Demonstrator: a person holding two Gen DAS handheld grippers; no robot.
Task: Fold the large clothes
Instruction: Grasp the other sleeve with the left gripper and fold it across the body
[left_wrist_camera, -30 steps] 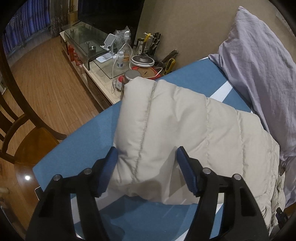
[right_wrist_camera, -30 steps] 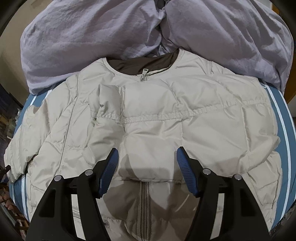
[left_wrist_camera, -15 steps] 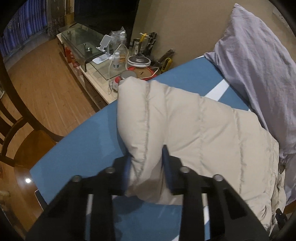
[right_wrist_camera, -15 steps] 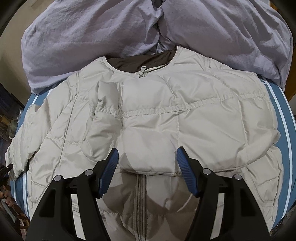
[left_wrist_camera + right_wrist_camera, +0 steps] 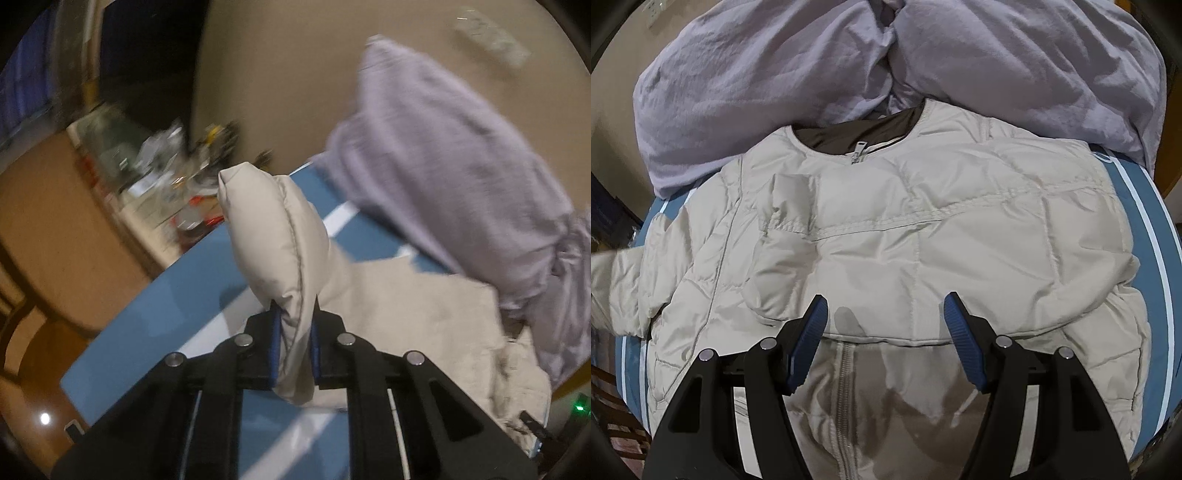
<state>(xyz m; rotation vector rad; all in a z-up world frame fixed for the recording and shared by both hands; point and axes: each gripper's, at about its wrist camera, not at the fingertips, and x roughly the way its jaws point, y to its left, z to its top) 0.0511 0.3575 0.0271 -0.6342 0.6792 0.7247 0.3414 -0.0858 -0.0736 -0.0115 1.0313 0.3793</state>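
Observation:
A beige puffer jacket [image 5: 923, 236] lies face up on a blue bed sheet [image 5: 1156, 280], zipper closed, brown lining at the collar. One sleeve is folded across its chest. My left gripper [image 5: 293, 354] is shut on the other sleeve [image 5: 273, 236] and holds its end lifted above the sheet [image 5: 147, 332]. My right gripper [image 5: 884, 332] is open and empty, hovering over the jacket's lower front near the zipper.
A lilac duvet [image 5: 812, 66] is bunched at the head of the bed, touching the jacket's collar; it also shows in the left wrist view [image 5: 461, 177]. A cluttered side cabinet [image 5: 166, 184] and a wooden chair [image 5: 22, 325] stand left of the bed.
My left gripper closed on the sleeve end, then lifted it off the sheet. The right gripper stayed open and shifted slightly over the jacket.

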